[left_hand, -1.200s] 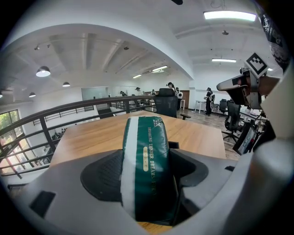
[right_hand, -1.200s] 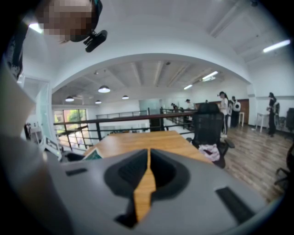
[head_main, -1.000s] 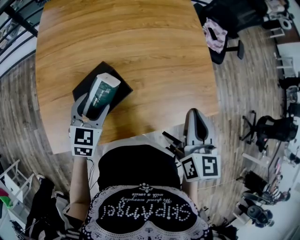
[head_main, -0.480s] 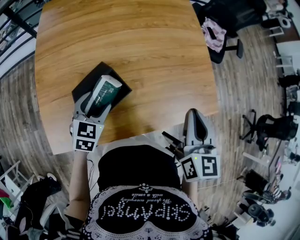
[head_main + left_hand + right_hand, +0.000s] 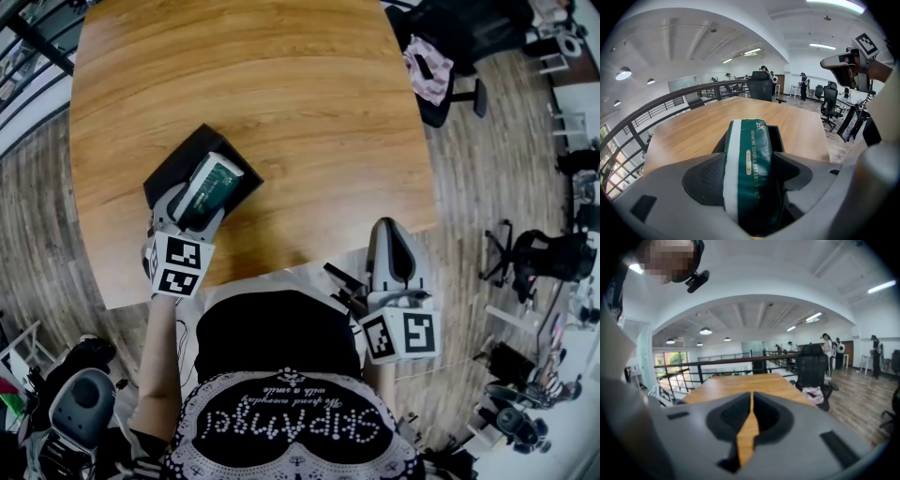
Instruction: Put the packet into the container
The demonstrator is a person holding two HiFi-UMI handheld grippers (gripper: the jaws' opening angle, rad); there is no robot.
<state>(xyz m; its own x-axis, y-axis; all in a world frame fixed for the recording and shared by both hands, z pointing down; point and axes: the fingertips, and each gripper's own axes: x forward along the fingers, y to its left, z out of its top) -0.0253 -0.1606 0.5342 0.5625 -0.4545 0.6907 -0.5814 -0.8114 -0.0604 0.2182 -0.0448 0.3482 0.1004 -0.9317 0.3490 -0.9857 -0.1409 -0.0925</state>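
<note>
Left hand-held gripper (image 5: 192, 202) clamped on a green packet (image 5: 212, 180), packet's far end over the black container (image 5: 180, 157) on the wooden desk (image 5: 281, 94), right hand-held gripper (image 5: 389, 228) jaws together, empty, near the desk's edge.

Dark green, white-striped packet (image 5: 212, 181) sits pinched in the left claw (image 5: 194, 202); it tilts over the shallow black container (image 5: 176, 161).
</note>
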